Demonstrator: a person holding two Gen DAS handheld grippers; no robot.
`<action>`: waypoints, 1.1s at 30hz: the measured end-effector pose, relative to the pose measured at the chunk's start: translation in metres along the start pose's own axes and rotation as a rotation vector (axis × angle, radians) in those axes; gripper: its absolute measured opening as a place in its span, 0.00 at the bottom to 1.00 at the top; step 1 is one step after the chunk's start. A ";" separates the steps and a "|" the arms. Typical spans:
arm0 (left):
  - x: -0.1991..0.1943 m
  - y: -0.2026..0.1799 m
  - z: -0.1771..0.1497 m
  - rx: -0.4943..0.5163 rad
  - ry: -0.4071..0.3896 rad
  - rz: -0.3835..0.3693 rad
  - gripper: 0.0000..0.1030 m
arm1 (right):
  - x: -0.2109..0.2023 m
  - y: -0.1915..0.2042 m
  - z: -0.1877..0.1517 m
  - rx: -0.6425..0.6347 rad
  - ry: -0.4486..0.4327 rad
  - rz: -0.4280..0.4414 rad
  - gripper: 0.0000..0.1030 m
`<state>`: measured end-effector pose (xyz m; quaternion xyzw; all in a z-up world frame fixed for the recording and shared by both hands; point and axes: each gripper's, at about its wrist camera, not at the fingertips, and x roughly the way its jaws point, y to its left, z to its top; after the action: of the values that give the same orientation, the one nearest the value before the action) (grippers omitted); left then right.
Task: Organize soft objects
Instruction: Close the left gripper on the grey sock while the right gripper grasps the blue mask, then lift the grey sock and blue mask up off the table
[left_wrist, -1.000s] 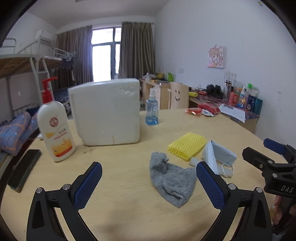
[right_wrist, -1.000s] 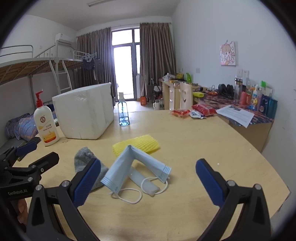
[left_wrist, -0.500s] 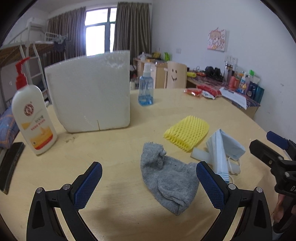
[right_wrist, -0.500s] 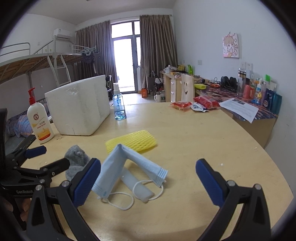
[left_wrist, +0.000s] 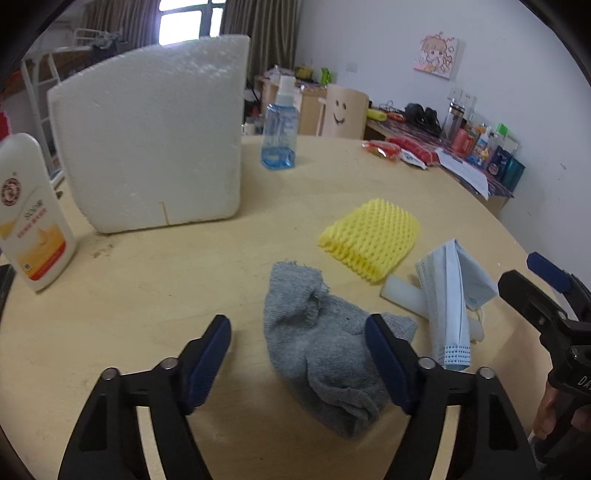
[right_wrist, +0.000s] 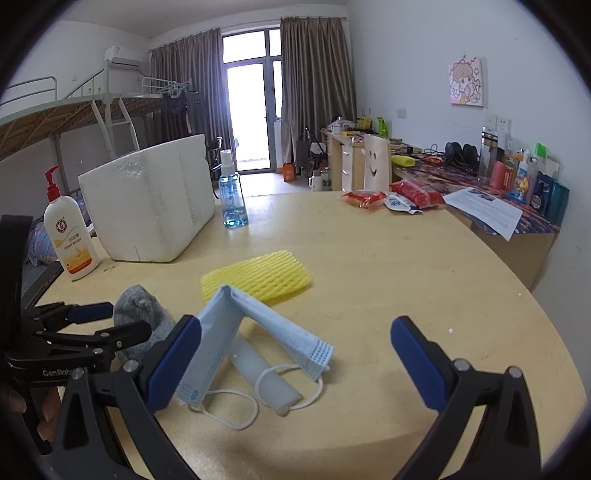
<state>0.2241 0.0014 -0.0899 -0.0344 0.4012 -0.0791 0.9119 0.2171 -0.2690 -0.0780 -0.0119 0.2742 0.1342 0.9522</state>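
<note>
Round light wooden table (left_wrist: 129, 332) carries everything. White foam box (left_wrist: 155, 129) at back left; white lotion pump bottle (left_wrist: 27, 218) left of it, clear blue spray bottle (left_wrist: 279, 134) right of it. Yellow foam net sleeve (left_wrist: 371, 236) mid-table. Crumpled grey sock (left_wrist: 325, 343) before sleeve. Folded pale blue face mask (left_wrist: 448, 295) right of sock, draped over white foam tube (left_wrist: 400, 295). Red snack packets (right_wrist: 399, 195) at far right edge.

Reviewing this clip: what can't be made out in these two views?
- White foam box: its open side or contents; both views show only outer walls.
- Gray sock: right wrist view, partly hidden behind the left hand-held gripper.
- White tube: partly covered by the blue face mask in both views.
- Lotion bottle: pump cut off, left wrist view.
</note>
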 end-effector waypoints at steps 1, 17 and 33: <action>0.002 -0.001 0.000 0.004 0.009 0.000 0.68 | 0.001 0.000 0.001 -0.001 0.000 0.000 1.00; 0.010 -0.006 -0.004 0.037 0.049 -0.023 0.45 | 0.017 0.015 0.005 -0.059 0.045 0.038 1.00; 0.002 -0.009 -0.004 0.044 0.012 -0.071 0.17 | 0.033 0.031 0.003 -0.127 0.127 0.066 0.80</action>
<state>0.2217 -0.0076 -0.0930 -0.0282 0.4032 -0.1202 0.9067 0.2374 -0.2310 -0.0909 -0.0717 0.3250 0.1813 0.9254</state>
